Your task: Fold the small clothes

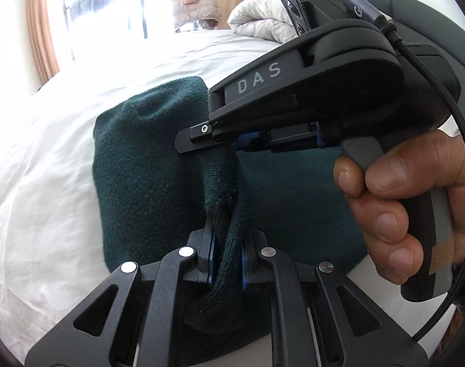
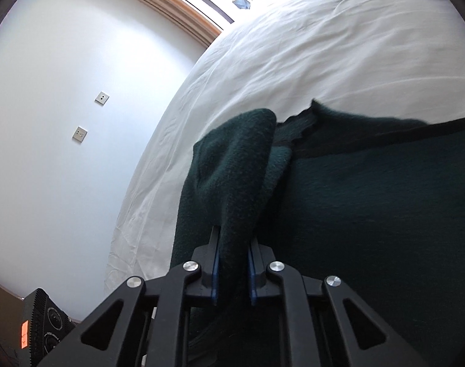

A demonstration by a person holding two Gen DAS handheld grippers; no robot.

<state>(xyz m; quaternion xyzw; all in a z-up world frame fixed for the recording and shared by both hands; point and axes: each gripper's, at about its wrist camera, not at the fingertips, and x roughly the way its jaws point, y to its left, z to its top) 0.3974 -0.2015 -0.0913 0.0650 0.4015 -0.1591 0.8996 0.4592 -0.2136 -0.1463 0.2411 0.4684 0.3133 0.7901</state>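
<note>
- A dark green knitted garment (image 1: 146, 165) lay spread on the white sheet of a bed (image 1: 42, 183), near the bed's edge.
- The left gripper (image 1: 226, 263) had its jaws nearly closed on a bunched, twisted fold of the green cloth, which ran up out of the jaws like a thick rope.
- The right gripper (image 1: 202, 143), seen from the left wrist camera, reached in from the right with a hand (image 1: 410, 202) squeezing its handle; its tip met the upper end of that same twisted strand.
- In the right wrist view the right gripper's jaws stood narrow, clamped on a thick fold of the garment (image 2: 370, 214) that rose above them and flopped over.
- Both grippers therefore held parts of the same piece, close together, with the cloth lifted off the sheet between them.
- A darker ribbed hem (image 2: 296, 131) showed beyond the lifted fold, lying on the flat part of the garment.
- Judging by this, the fold was only under way: the held edge had not been laid down, and no neat folded shape was visible.
- What remained, as it seemed, was to carry the gripped part over, set it flat, let go and smooth it.
- A crumpled pale duvet (image 1: 257, 21) sat at the far end of the bed, well apart from the work.
</note>
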